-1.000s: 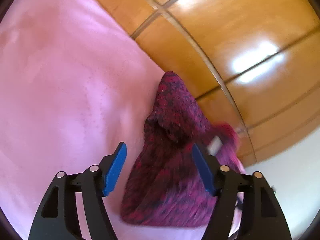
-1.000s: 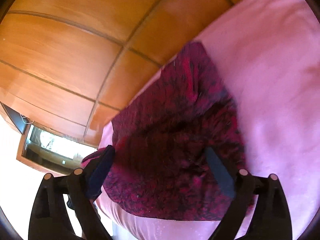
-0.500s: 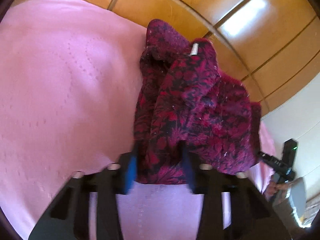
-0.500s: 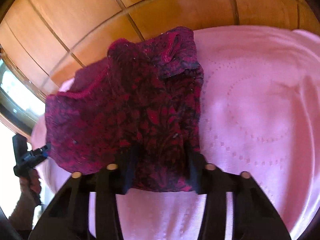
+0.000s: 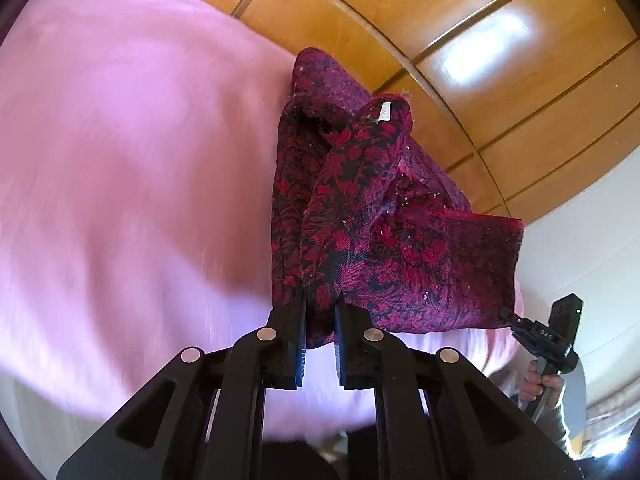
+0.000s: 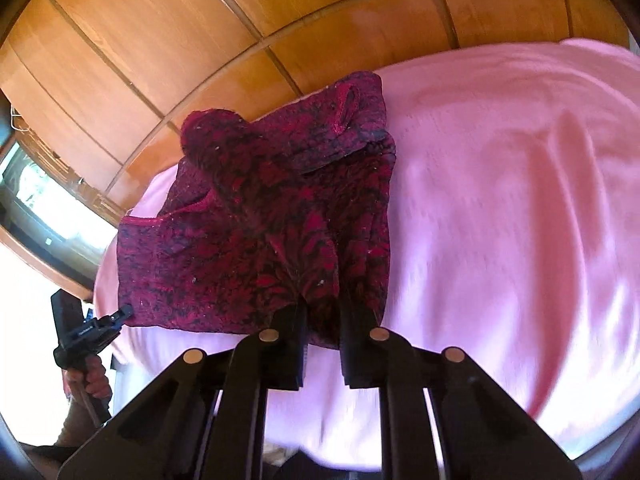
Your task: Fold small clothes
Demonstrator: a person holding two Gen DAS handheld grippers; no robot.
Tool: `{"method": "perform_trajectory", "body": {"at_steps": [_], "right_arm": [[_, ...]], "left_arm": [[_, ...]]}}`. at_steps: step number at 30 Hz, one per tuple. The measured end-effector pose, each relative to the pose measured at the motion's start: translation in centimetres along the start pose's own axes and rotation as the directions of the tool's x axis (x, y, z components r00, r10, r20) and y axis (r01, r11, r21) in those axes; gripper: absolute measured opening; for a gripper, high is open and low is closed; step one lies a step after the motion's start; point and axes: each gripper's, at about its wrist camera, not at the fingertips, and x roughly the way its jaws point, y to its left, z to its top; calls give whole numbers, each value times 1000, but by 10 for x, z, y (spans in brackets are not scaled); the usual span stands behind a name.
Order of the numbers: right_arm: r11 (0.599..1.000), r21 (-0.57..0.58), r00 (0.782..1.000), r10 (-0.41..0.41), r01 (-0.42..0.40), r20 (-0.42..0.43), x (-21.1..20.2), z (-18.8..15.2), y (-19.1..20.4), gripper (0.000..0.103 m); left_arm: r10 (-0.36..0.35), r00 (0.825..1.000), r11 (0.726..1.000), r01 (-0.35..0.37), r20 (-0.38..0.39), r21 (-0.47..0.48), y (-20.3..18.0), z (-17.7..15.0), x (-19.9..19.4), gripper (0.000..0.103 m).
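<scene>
Though unreadable, white label (image 5: 383, 112) on jaw-clamped red floral garment (image 5: 384, 232)

Bright daylight, both views. Glare patches on wood panels (image 5: 484, 36); window (image 6: 44, 208) blown out at left. Pink bedspread (image 5: 120, 160) motion-blurred, esp. w/ right-wrist view. Heavy fisheye bending, dark vignette at corners.

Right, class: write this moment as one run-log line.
left hand-held gripper: shut on garment | right hand-held gripper: shut on garment | garment: crumpled, near edge pinched at both corners | surface: pink bedcover
</scene>
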Motion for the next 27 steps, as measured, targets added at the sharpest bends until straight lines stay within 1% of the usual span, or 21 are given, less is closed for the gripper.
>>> {"method": "perform_trajectory", "body": {"at_steps": [2,3,5,7,8,9,10,11,12,13,14,18,20,22,23,25,26,27], "right_arm": [[1000,21,999,18,-18,-34,-11,-16,-6,11],[1000,24,998,19,-17,-57,-16,-26,-9,11],[999,32,996,7,-4,-93,-22,-42,-16,11],[999,51,993,0,7,-120,-18,-50,-20,12],[999,43,992,-11,17,-123,-15,-51,-19,13],[999,32,992,-28,32,-119,-11,-47,-14,17],[999,25,993,-39,42,-115,-10,-43,-12,21],[998,15,993,-55,56,-106,-9,-39,-7,30],[997,1,994,-72,73,-87,-10,-35,-4,47],[996,-14,995,-86,85,-56,-12,-30,-1,55],[994,-27,994,-102,101,-30,-14,-25,4,61],[982,-126,989,-138,143,52,-14,-6,31,61],[964,-201,983,-160,175,88,-10,1,45,61],[948,-252,979,-171,195,113,1,10,58,61],[943,-268,978,-172,198,117,4,13,59,60],[922,-312,971,-198,231,133,16,17,65,58],[913,-328,968,-210,244,137,21,18,67,54],[903,-344,966,-222,256,136,29,20,68,47]], "left_arm": [[-12,1000,1000,12,-21,-25,0,-21,-15,10],[-4,999,1000,3,-32,-27,-1,-31,-21,10],[47,997,999,-46,-60,6,-6,-49,-25,10],[94,994,995,-92,-58,32,-12,-51,-25,13],[116,992,992,-113,-52,57,-17,-47,-25,15],[141,989,987,-138,-33,83,-22,-42,-25,19],[183,983,975,-183,5,125,-29,-35,-27,22],[199,980,967,-201,28,154,-32,-32,-31,28],[211,976,960,-217,50,179,-38,-27,-30,35],[226,971,948,-238,80,209,-44,-18,-29,38],[233,968,942,-248,91,224,-44,-15,-29,41],[253,961,917,-276,114,288,-52,4,-16,42],[254,960,904,-279,117,324,-59,12,-4,42],[260,959,897,-284,113,338,-62,21,8,42],[250,963,898,-271,105,348,-66,26,14,42],[251,963,894,-270,101,357,-67,28,23,42],[253,963,893,-269,92,359,-67,28,29,42],[254,963,895,-268,86,356,-66,29,31,41]]}}
